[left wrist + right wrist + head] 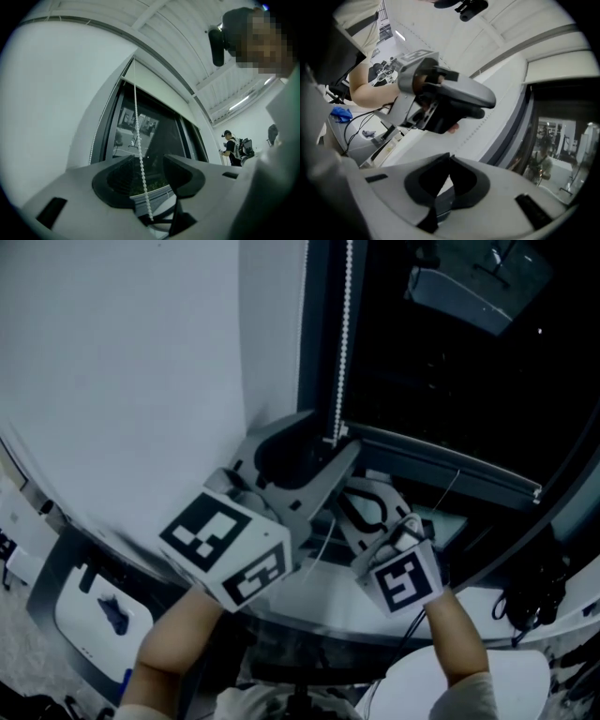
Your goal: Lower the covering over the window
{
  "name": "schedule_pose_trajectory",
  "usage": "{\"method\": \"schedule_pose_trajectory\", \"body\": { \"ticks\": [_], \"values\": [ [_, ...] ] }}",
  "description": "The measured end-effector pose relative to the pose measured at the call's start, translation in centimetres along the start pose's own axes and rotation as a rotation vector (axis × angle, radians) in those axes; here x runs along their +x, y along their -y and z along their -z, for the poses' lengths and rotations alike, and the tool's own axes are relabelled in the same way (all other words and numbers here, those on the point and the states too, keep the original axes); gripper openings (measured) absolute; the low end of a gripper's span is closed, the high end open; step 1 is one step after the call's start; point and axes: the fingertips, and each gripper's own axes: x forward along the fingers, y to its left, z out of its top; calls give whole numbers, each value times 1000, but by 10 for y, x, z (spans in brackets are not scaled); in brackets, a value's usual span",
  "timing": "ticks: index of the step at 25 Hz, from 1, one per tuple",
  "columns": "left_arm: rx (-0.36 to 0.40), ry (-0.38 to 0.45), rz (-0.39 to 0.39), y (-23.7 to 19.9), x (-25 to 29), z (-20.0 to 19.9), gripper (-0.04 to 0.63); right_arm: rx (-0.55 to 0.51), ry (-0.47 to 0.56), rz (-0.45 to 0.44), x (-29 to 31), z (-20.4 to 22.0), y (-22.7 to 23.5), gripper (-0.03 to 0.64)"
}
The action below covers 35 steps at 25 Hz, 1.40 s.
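Left tongs (147, 159): we see them standing wide apart. The bead chain (137, 136) hangs straight down through the gap and neither pad presses on it.
Right tongs (450, 157): they are closed tip to tip. In the right gripper view a line of beads runs out from right at the tips toward 1 o'clock, so we read them as nipped on the bead chain, though the pinch itself is too small to make out.
Bead chain: in the head view it drops from 12 o'clock along the dark window frame to the left tongs. Its lower run is lost behind the tongs' bodies.
Covering (159, 82): it shows as a pale band across the top of the window (161, 136), at 12 o'clock from the left tongs, with dark glass bare beneath it. We cannot tell fabric from casing.
Hard to make out: the glass shows only dim reflections, and a distant person (232, 146) stands at 3 o'clock in the left gripper view.
Pose: the left forearm (173, 638) reaches up from 7 o'clock, with its marker cube (225, 545) facing us. The right forearm (457, 638) comes in from 5 o'clock, and its marker cube (403, 579) sits lower, at 4 o'clock from the left one.
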Motion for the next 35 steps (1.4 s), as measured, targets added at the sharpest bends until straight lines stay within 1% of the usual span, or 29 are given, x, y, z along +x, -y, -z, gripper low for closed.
{"method": "schedule_pose_trajectory", "body": {
  "ticks": [3,6,10,11,13,14,15,21,24,27,28,30,31,33,34,35],
  "values": [
    [-4,-21,-17,-6,8,6,175,2,-51,-41,-4,25,-24,6],
    [-19,-35,-16,-13,17,7,175,23,-67,-68,-8,41,-46,6],
    [17,-53,-8,-15,24,8,173,44,-75,-70,-10,53,-57,7],
    [28,-49,-16,-15,23,7,158,48,-80,-66,-10,55,-56,6],
    [34,-38,-35,-16,20,5,84,49,-90,-59,-10,58,-53,6],
    [34,-37,-40,-17,20,4,60,47,-92,-58,-11,59,-52,6],
    [35,-39,-42,-17,20,4,51,45,-90,-59,-10,59,-52,6],
    [59,-56,-37,-20,25,6,52,51,-69,-72,-6,54,-58,7],
    [75,-73,-29,-20,26,7,51,37,-73,-77,-5,53,-59,6],
    [61,-98,-4,-16,27,8,28,44,-72,-87,-5,52,-59,8],
    [78,-108,-8,-16,27,8,28,51,-65,-96,-6,51,-59,8],
    [143,-119,-29,-16,26,8,26,93,-48,-136,-10,50,-58,14],
    [165,-120,-30,-14,25,8,25,138,-36,-168,-13,48,-59,21],
    [195,-129,-20,-8,24,8,23,289,9,-236,-20,40,-56,69],
    [216,-141,-16,-6,25,9,21,385,39,-261,-24,34,-51,121],
    [231,-158,-12,-5,25,13,20,479,75,-277,-28,28,-44,140]
  ]
}}
